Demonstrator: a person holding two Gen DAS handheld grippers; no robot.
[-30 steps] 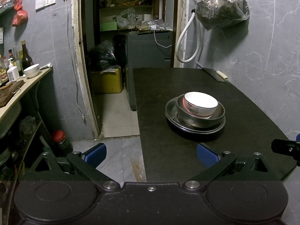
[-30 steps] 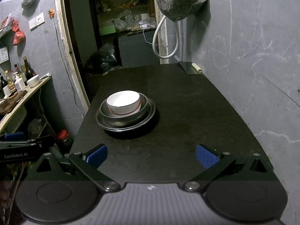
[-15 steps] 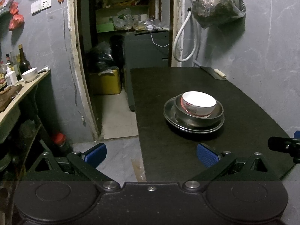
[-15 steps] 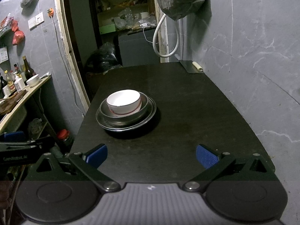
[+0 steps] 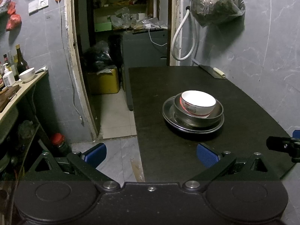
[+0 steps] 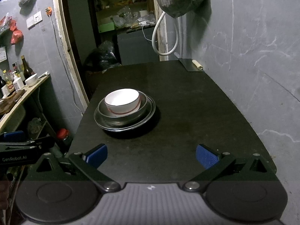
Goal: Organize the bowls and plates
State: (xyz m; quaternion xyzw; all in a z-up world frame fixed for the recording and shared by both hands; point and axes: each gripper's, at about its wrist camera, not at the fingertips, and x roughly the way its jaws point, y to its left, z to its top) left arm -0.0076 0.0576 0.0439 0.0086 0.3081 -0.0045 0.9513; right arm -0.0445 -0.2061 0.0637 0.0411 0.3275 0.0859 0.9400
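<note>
White bowl (image 5: pixel 197 101) in steel bowl (image 5: pixel 198 112), on steel plate (image 5: pixel 168 112)

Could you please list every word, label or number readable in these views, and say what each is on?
"GenRobot.AI": white lettering on the black left gripper, seen from the right wrist view; the first letter is partly dim.
White ceramic bowl with red band: dark marks on its side, too blurred to read.
White bottle's label: too small to read.

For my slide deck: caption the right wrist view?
Open right tongs face a white bowl nested in a steel bowl on a plate.
</note>
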